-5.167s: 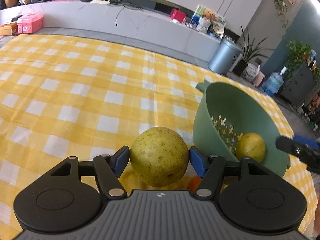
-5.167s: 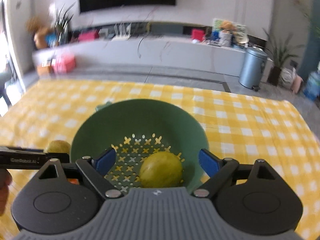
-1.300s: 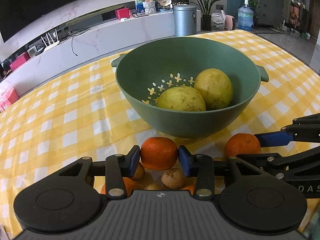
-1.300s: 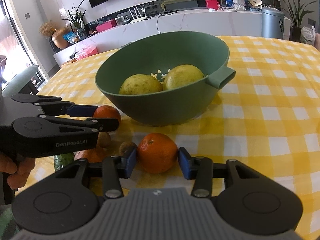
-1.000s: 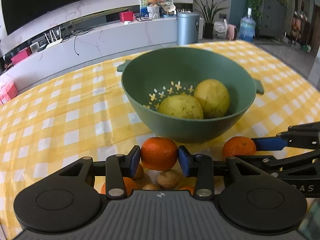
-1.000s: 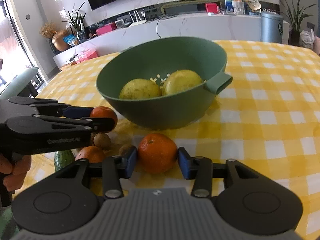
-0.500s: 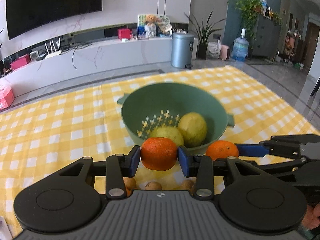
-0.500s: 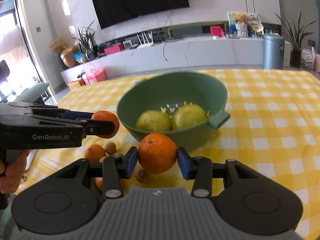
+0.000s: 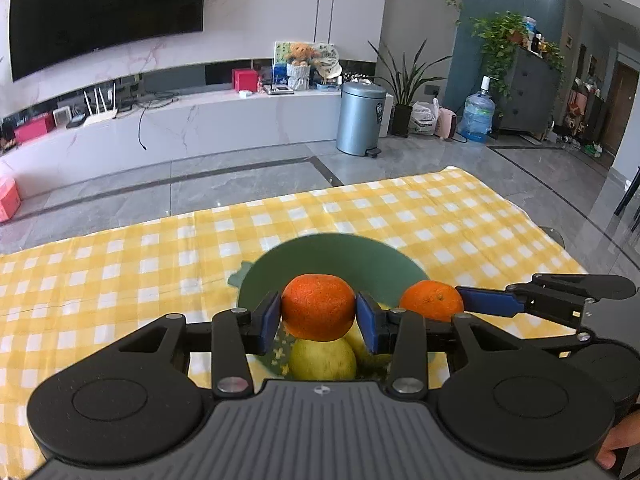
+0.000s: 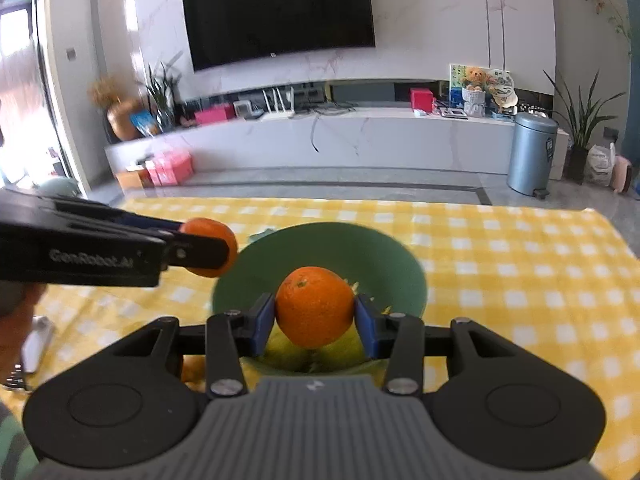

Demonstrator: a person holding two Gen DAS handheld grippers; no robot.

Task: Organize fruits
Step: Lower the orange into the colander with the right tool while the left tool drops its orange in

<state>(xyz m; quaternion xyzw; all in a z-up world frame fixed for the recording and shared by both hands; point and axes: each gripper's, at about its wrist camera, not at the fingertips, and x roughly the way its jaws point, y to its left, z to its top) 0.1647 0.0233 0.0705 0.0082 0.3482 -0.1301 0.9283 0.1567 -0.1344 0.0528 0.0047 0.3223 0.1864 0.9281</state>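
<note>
Two oranges held over the colander

The left gripper (image 9: 316, 317) clamps one orange (image 9: 318, 306), the right gripper (image 10: 315, 317) another orange (image 10: 315, 306); both hang above the green colander (image 9: 360, 256), which lies ahead and below on the table (image 9: 120, 264).

A: so where's each cam sitting?

B: left wrist one is riding right behind the left gripper (image 9: 318, 318), looking forward and down along its fingers over the green bowl (image 9: 352, 258) toward the TV wall. right wrist one is doing the same behind the right gripper (image 10: 315, 317).

A: overlapping much?

B: yeah, both are catching the bowl, the checkered tablecloth (image 9: 120, 264), the trash can (image 9: 361, 118), and each other's gripper poking in from the side.
</note>
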